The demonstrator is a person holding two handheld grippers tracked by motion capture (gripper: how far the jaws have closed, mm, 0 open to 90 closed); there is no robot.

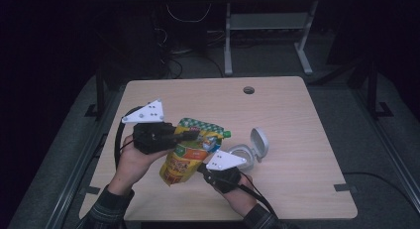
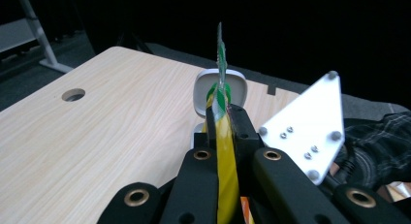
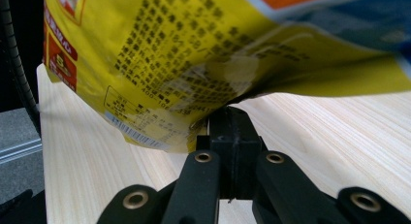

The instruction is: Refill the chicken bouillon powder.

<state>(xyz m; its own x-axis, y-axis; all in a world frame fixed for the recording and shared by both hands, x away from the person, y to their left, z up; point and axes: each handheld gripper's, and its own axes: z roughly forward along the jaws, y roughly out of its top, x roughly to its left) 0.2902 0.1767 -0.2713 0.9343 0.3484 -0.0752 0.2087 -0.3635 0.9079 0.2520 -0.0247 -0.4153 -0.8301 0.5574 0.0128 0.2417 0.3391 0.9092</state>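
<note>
Yellow pouch (image 1: 187, 157) between both tongs

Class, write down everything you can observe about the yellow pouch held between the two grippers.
The yellow pouch is a glossy, flexible plastic packet with a green-patterned top edge, a green spout cap at one corner, orange and red label graphics in front, and black print with a barcode on the back. It is lifted off the wooden table, tilted. The left gripper is shut on its upper part and the right gripper pinches its lower edge. A white open-lidded container sits just beyond it.
</note>
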